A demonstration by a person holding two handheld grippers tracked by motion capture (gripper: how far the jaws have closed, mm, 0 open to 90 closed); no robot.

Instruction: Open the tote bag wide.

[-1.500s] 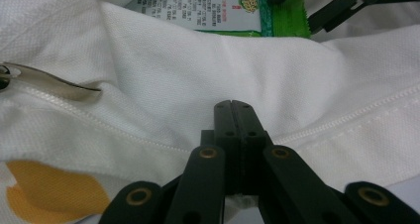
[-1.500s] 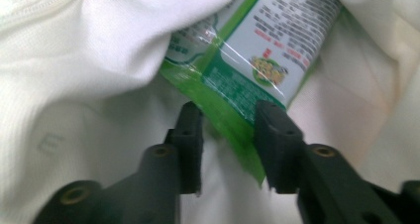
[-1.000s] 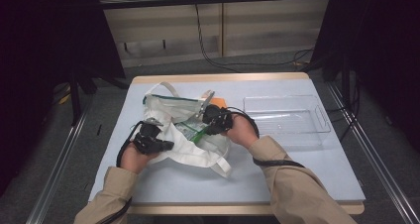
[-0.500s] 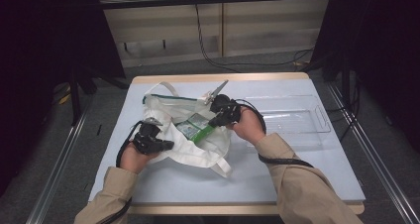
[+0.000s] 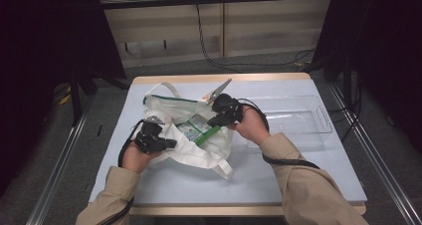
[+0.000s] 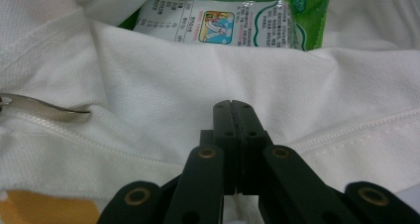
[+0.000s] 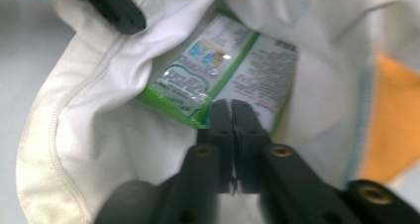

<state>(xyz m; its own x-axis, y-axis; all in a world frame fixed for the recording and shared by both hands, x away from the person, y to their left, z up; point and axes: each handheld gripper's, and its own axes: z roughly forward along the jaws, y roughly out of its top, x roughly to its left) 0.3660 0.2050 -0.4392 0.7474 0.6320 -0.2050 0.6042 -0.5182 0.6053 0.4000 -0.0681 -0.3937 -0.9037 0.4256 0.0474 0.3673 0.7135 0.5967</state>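
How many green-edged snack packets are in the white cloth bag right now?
1. A single green-edged printed foil packet lies in the open mouth of the white cloth bag at the table's middle. More may be hidden under the fabric.

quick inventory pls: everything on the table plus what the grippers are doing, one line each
white cloth tote bag: 1, white with a green-trimmed edge, mid-left of the table, mouth open.
green-edged printed foil packet: 1, white and green, in the bag's mouth, one corner sticking out.
clear plastic tray: 1, transparent, right half of the table.
light blue table: 1, pale blue top with a wooden edge.
left gripper: 1, black, jaws shut on the bag's white fabric near its seam.
right gripper: 1, black, jaws close together at the packet's corner; whether the jaws pinch it is unclear.
forearms in beige sleeves: 2, entering from the bottom edge.
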